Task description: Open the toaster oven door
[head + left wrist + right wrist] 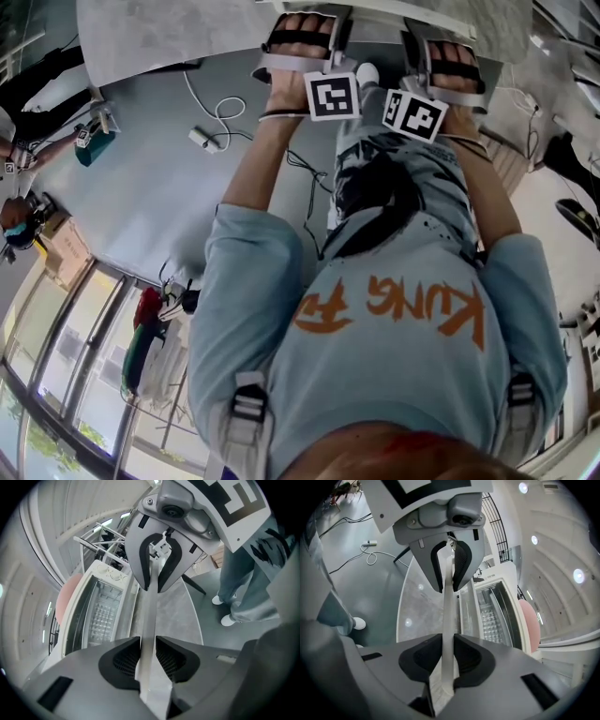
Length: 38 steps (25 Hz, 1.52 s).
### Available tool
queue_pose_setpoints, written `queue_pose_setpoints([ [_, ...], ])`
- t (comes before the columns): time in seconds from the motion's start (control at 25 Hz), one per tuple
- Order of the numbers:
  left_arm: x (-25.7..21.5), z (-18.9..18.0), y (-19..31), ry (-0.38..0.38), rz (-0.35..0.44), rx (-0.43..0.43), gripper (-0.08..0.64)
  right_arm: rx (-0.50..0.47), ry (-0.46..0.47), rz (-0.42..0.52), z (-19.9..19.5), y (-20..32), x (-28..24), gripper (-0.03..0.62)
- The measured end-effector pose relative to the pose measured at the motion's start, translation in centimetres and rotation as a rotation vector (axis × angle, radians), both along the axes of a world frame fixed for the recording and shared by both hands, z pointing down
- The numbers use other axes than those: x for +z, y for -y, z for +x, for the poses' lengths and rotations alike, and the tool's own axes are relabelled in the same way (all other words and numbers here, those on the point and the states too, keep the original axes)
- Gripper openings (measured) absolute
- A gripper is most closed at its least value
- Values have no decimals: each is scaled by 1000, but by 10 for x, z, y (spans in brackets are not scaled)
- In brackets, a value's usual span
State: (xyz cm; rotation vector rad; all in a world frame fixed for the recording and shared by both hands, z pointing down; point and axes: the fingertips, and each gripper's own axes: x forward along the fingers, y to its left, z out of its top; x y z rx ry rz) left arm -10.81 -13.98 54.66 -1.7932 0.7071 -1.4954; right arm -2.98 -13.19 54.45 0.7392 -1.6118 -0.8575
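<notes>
The white toaster oven (pixel 89 620) stands on a grey table, its wire rack (pixel 104 616) showing inside. Its door (pixel 467 613) hangs swung out from the opening. The door's white handle bar (pixel 149 620) runs straight between my two grippers. My left gripper (pixel 147 654) is shut on one end of it, pads pressing both sides. My right gripper (pixel 447 657) is shut on the other end of the handle bar (pixel 448 616), with the oven (pixel 499 616) to its right. In the head view both grippers, left (pixel 298 45) and right (pixel 448 62), reach side by side, fingertips hidden.
The grey table top (pixel 174 616) stretches beside the door. A pink round object (pixel 530 620) sits behind the oven. A white cable and power strip (pixel 208 139) lie on the floor, with cardboard boxes (pixel 64 248) further off. My legs and white shoes (pixel 226 617) stand near the table.
</notes>
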Motion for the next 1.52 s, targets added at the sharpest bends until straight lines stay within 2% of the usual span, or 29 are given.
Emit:
queue_pose_setpoints([
  [0.2, 17, 1, -11, -8, -10, 4, 115, -7, -2, 30, -1, -7, 14, 71],
  [0.48, 47, -1, -24, -21, -70, 39, 228, -46, 20, 55, -5, -13, 35, 96],
  [0.64, 64, 4, -39, -58, -149, 77, 280, -72, 50, 7, -5, -21, 47, 168],
  [0.8, 57, 12, -41, -166, -145, 98, 290, -131, 102, -41, -9, -31, 50, 227],
  [0.92, 56, 12, -44, -181, -168, 106, 300, -154, 125, -84, -11, -36, 54, 279],
  [1.0, 58, 13, -47, -184, -203, 116, 327, -162, 130, -94, -11, -37, 56, 288],
  [1.08, 60, 13, -49, -184, -220, 124, 344, -167, 126, -92, -11, -37, 57, 288],
  [1.2, 65, 13, -49, -165, -199, 121, 348, -164, 105, -73, -10, -37, 62, 284],
  [1.36, 85, 6, -53, -85, -193, 108, 352, -150, 97, -70, -11, -38, 73, 282],
  [1.52, 93, 5, -49, -51, -122, 99, 353, -144, 95, -60, -10, -41, 83, 291],
])
